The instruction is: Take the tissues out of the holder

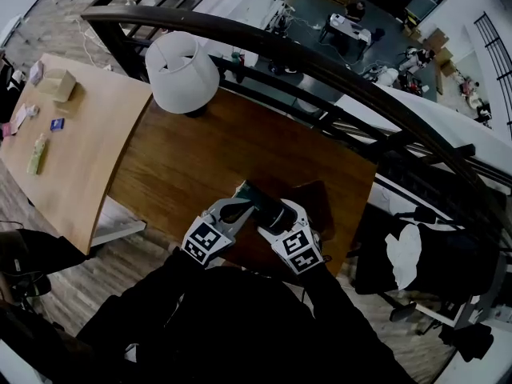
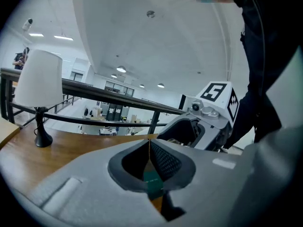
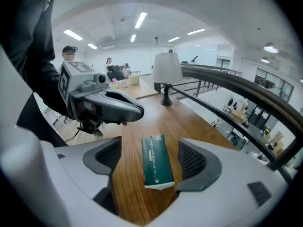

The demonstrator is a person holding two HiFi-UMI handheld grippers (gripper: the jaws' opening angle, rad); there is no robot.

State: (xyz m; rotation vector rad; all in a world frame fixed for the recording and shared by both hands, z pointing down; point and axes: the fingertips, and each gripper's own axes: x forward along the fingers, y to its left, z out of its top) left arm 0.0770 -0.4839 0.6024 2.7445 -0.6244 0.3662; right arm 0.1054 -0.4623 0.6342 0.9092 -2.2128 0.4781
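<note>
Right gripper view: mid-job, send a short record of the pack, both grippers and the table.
pack: green, flat on the table, white end toward the camera
right gripper: open, pack between the jaws, touching neither pad
left gripper: jaws together, nothing clearly held, above the table beside the pack
lamp: white, at the table's far end

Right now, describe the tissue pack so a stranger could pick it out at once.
On the dark wooden table, look at the near edge, opposite the white-shaded lamp. The tissue pack lies flat between the right gripper's open jaws, the only slim dark green thing there.
</note>
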